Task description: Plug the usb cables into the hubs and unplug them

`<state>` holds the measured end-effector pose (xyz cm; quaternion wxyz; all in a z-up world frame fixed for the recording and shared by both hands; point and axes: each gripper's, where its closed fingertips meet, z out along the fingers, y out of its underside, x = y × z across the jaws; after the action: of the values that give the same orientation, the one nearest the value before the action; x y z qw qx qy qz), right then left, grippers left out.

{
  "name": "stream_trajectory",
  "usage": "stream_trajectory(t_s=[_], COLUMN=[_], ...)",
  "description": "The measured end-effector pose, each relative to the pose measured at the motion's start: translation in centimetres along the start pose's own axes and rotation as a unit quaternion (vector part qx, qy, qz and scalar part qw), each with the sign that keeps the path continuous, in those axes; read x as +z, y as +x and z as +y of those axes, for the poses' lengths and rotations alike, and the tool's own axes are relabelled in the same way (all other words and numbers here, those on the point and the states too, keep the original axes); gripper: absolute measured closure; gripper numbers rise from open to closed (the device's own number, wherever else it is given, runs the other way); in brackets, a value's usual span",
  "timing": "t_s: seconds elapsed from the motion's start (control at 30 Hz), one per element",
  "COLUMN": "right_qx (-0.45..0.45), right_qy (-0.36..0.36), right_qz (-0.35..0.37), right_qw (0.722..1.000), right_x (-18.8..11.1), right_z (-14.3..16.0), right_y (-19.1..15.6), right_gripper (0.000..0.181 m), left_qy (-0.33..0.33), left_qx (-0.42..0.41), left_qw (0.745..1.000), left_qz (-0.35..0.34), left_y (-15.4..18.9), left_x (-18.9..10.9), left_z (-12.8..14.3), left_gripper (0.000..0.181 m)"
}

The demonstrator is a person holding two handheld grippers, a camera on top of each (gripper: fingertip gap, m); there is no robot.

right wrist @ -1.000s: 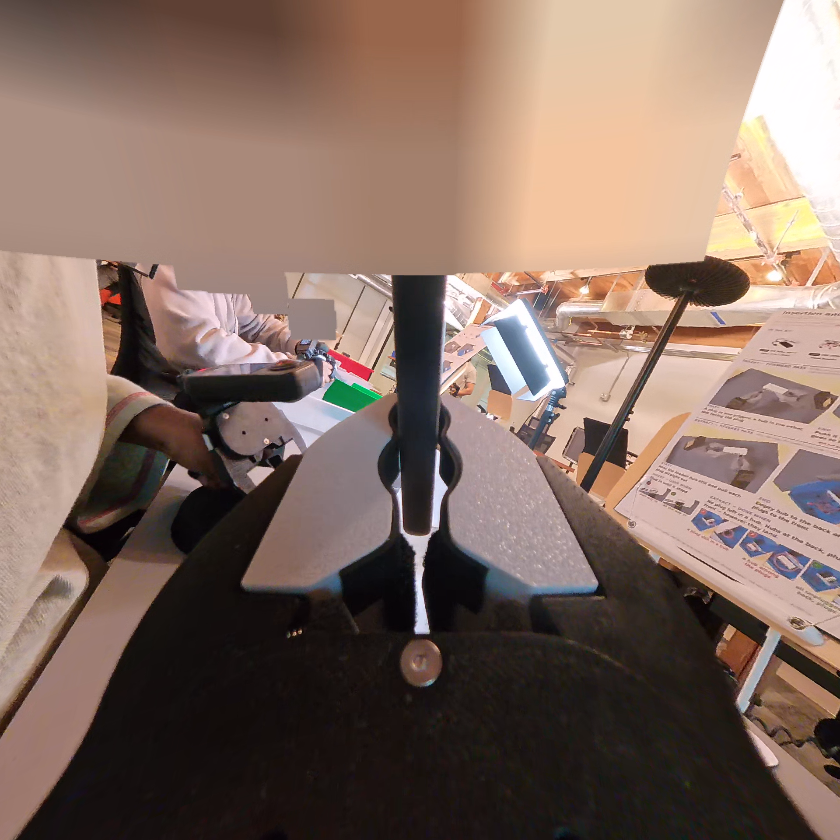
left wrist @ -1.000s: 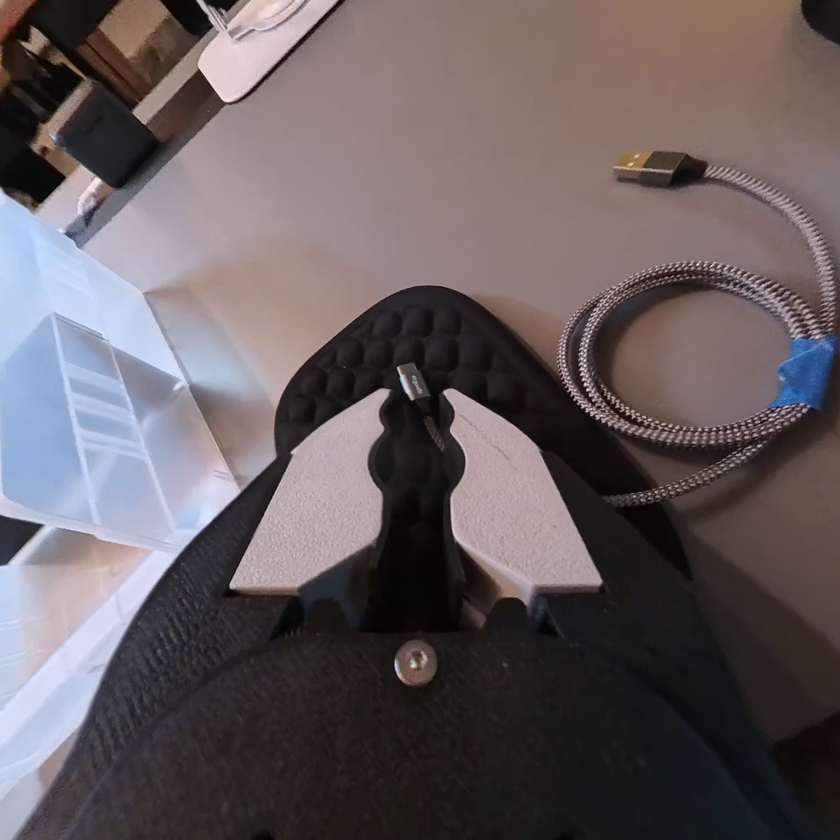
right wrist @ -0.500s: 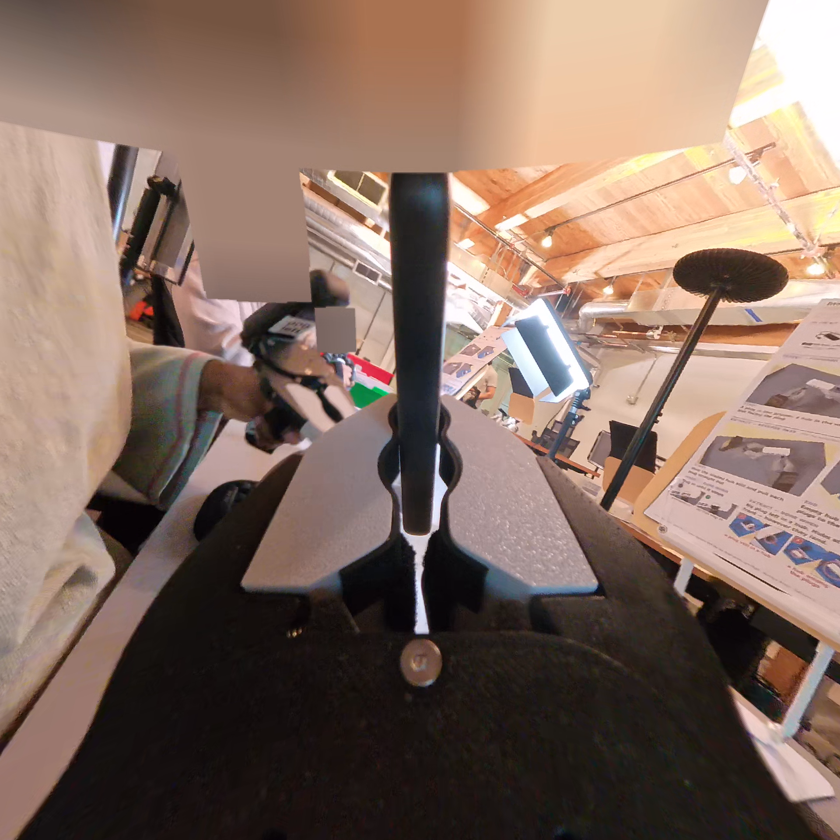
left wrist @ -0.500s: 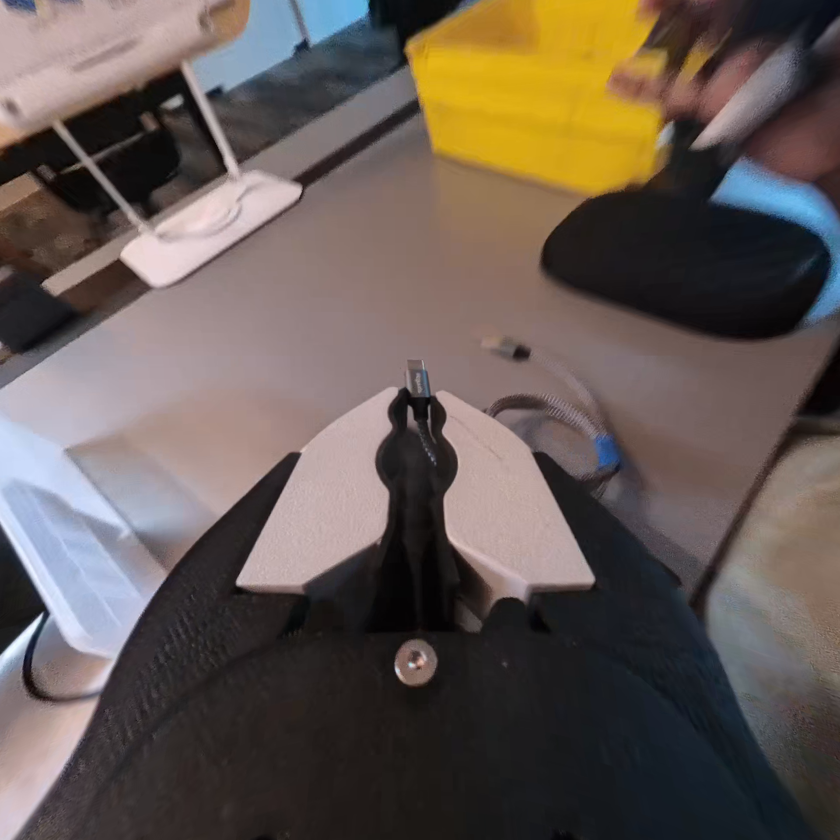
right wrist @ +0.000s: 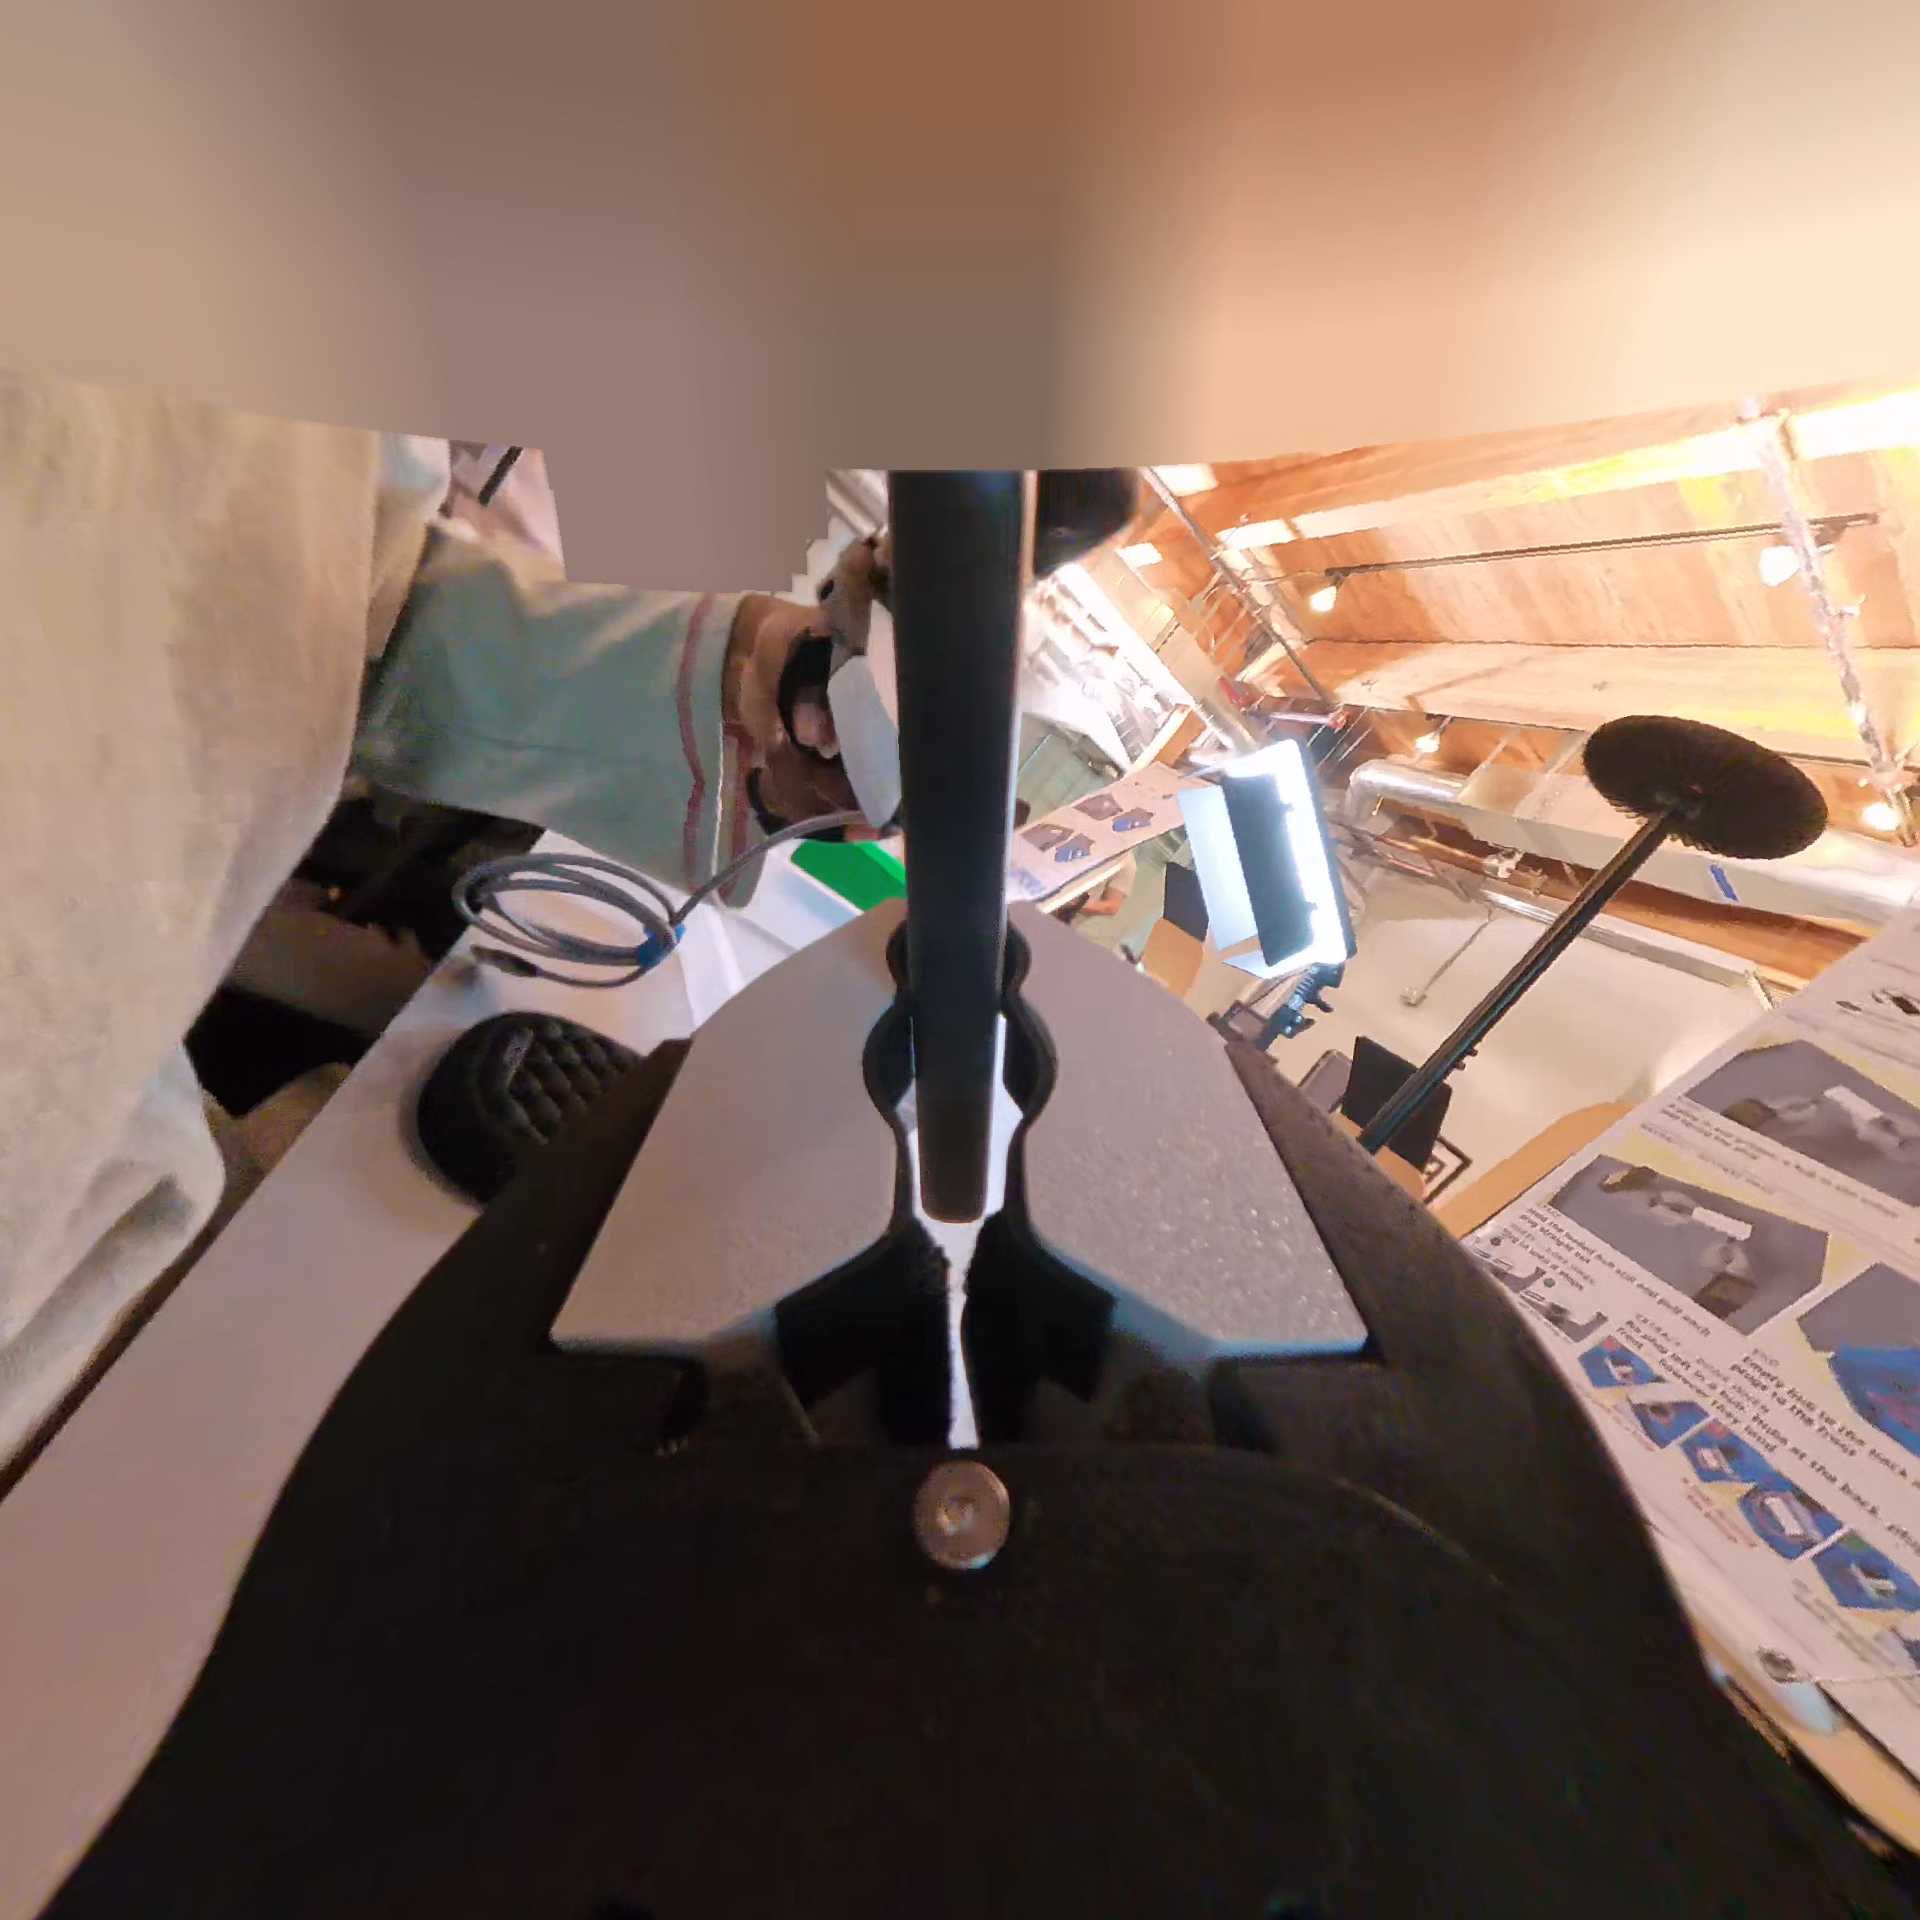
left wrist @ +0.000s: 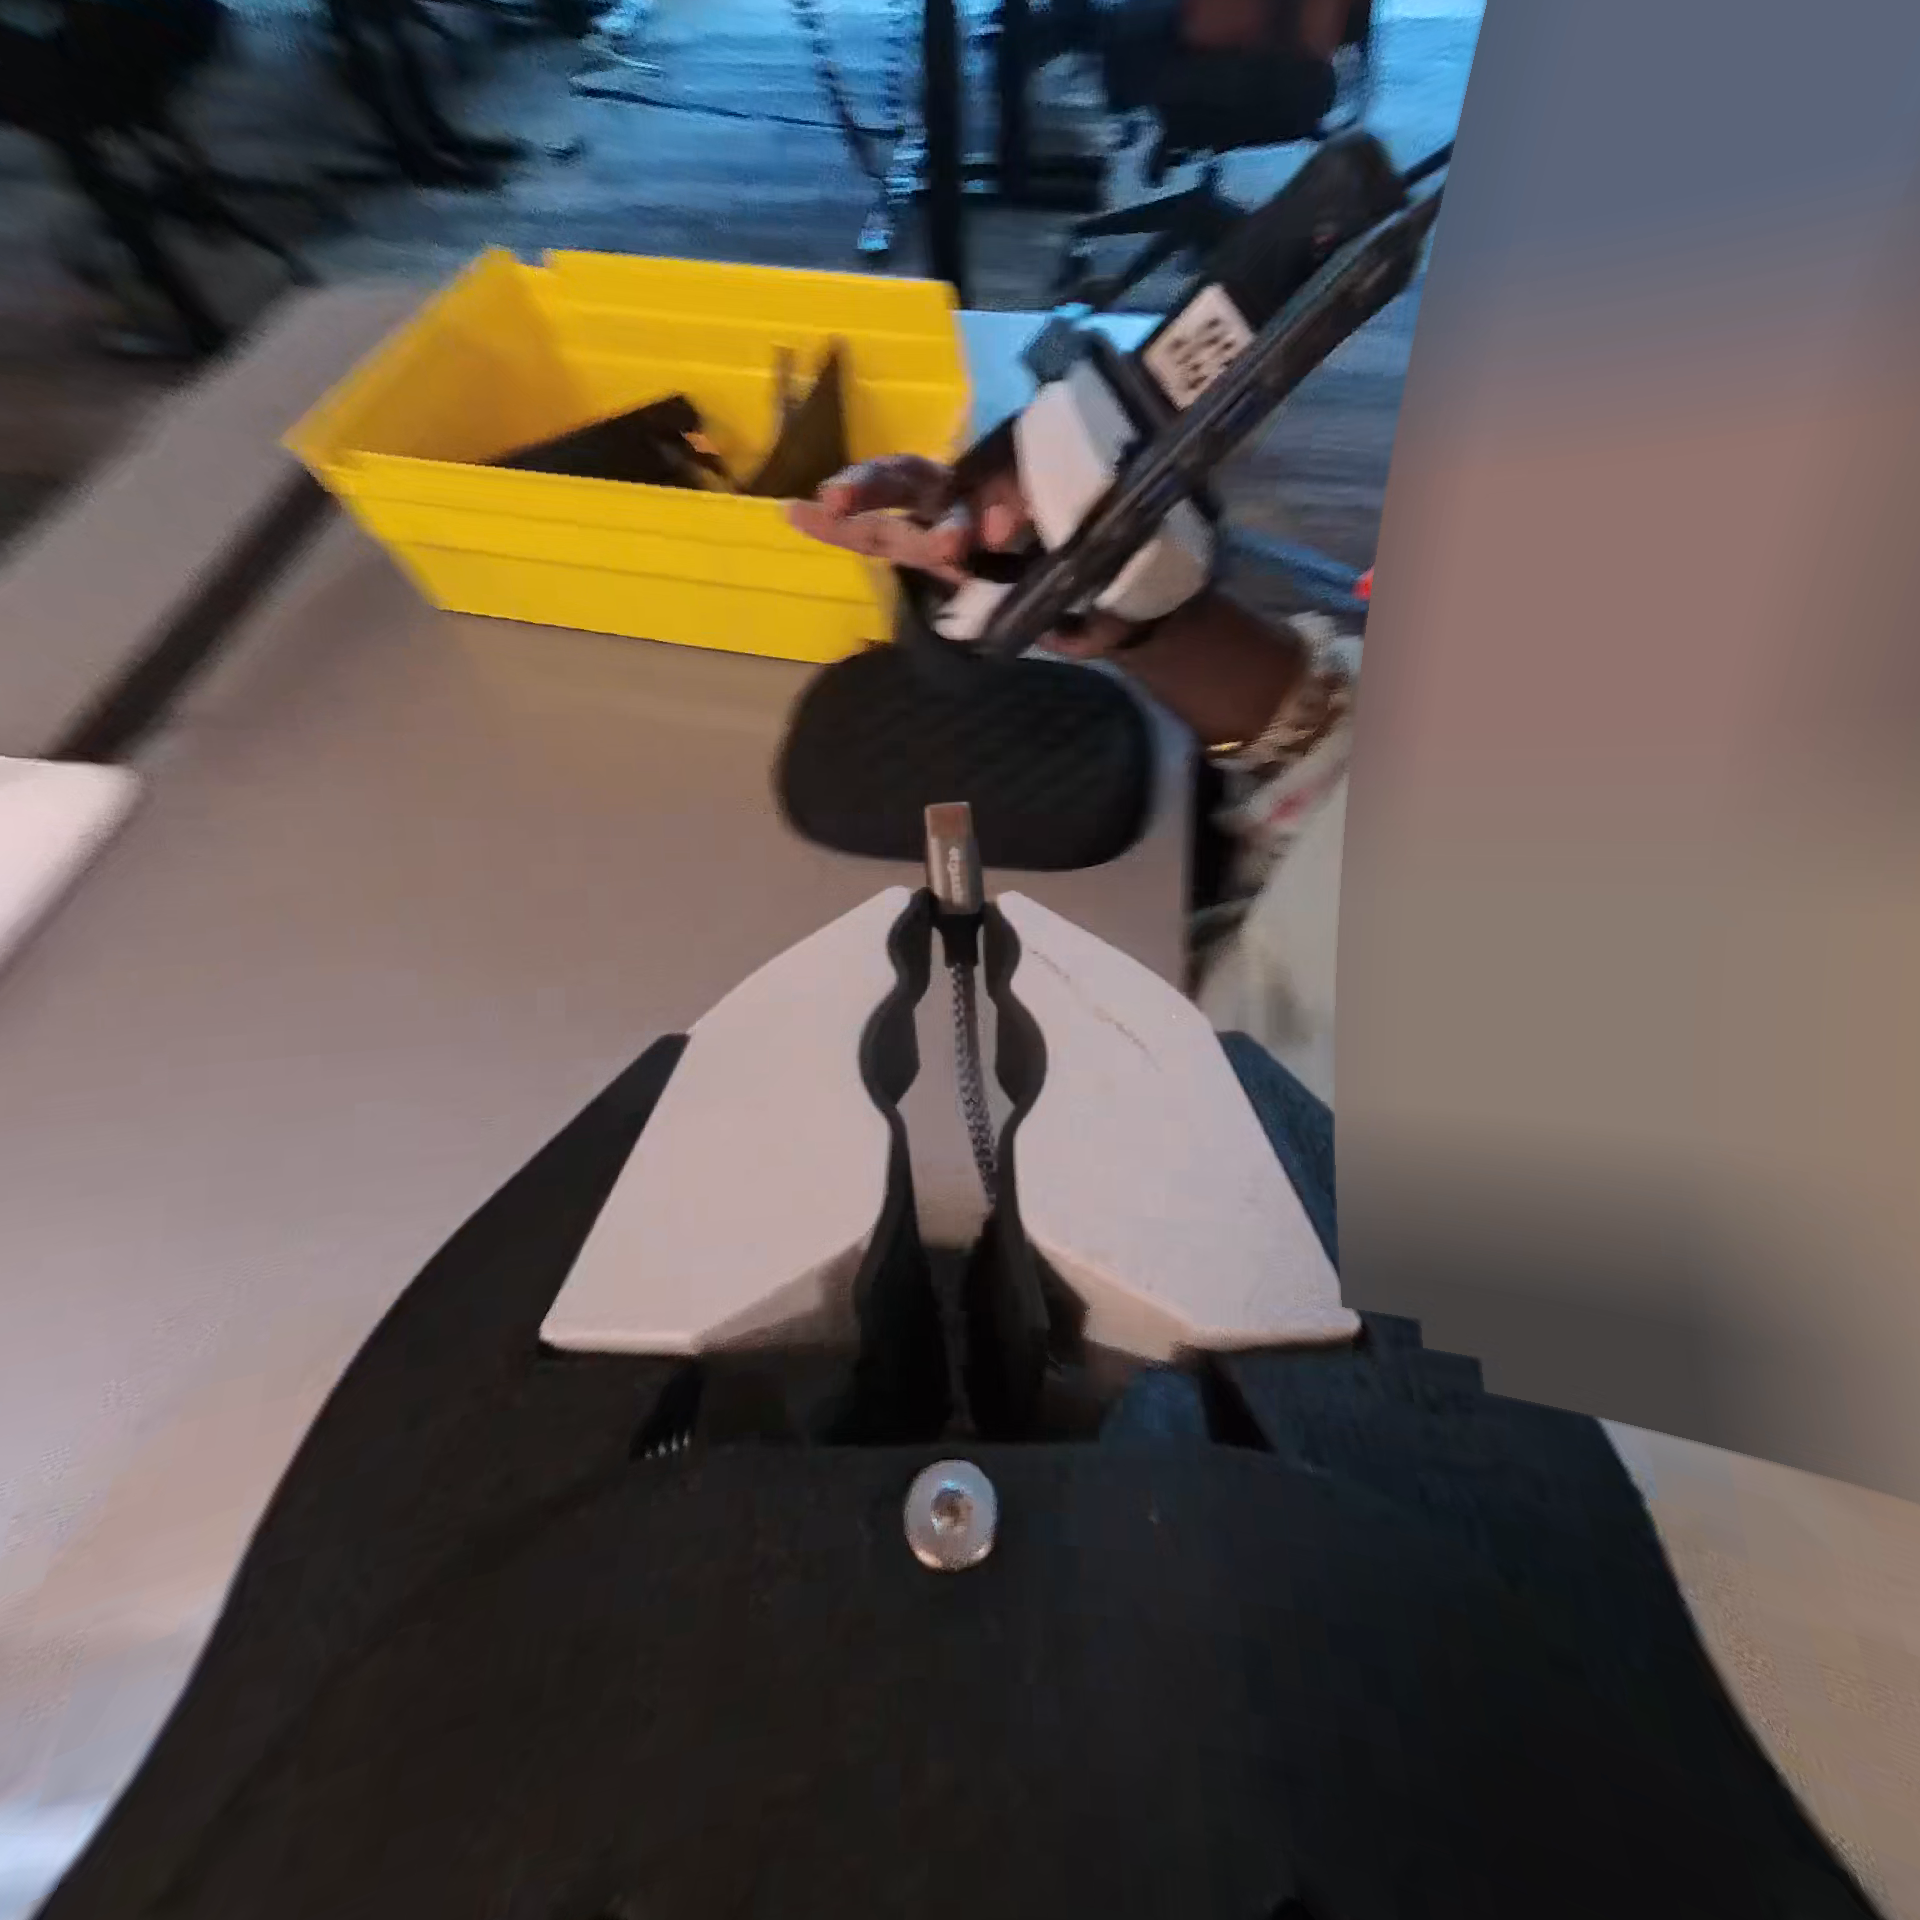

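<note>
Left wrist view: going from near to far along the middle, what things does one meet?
Braided cable between the jaws → its metal plug → black pad → yellow bin.

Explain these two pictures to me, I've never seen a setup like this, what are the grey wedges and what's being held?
No robot here: a person holds a hand-operated tool in each hand, and a camera on each tool looks forward along its two grey wedge fingers.

In the left tool's picture, the left tongs are shut on the small plug of a braided usb cable, pointing over a grey table. Farther off stand a yellow bin and the other tool, seen from the front, blurred by motion.

In the right tool's picture, the right tongs clamp a slim black bar, probably the hub, aimed up toward the ceiling. To the left lie the cable's coil and a black bumpy pad, with a sleeved hand holding the left tool. An instruction sheet stands at right.

The smooth patches are privacy blurs.
</note>
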<state>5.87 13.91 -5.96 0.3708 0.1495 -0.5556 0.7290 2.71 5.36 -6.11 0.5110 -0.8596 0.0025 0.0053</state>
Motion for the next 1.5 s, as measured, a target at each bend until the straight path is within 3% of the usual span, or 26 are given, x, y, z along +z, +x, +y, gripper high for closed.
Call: stream_trajectory(t_s=[0.03,0.13,0.23,0.53,0.77,1.1,1.5], right_qx=[-0.011,-0.043,-0.071,-0.142,-0.159,-0.189,-0.206], right_qy=[-0.013,-0.051,-0.079,-0.156,-0.16,-0.198,-0.228], right_qz=[-0.009,-0.032,-0.047,-0.078,-0.108,-0.191,-0.226], right_qw=[1.0,0.997,0.993,0.974,0.968,0.943,0.924], right_x=[0.2,0.6,0.9,1.8,2.1,1.4,1.2], right_z=[0.2,0.6,1.0,2.9,2.7,3.3,4.4], right_y=[-0.3,-0.9,-1.3,-2.4,-3.0,-3.9,-4.7], right_gripper=[0.169,0.169,0.169,0.169,0.169,0.169,0.169], left_qy=[0.005,-0.005,-0.026,-0.101,-0.149,-0.173,-0.195], left_qx=[-0.022,-0.059,-0.074,-0.064,-0.043,-0.043,-0.049], left_qw=[0.999,0.99,0.985,0.979,0.973,0.965,0.956], left_qz=[0.042,0.129,0.157,0.167,0.173,0.194,0.212], left_y=[1.0,2.9,3.0,2.9,3.1,3.2,3.1], left_x=[1.0,3.1,3.9,5.4,5.9,6.8,6.9], left_z=[0.1,0.1,-0.3,0.7,1.8,2.6,3.6], left_gripper=[0.172,0.172,0.172,0.172,0.172,0.172,0.172])
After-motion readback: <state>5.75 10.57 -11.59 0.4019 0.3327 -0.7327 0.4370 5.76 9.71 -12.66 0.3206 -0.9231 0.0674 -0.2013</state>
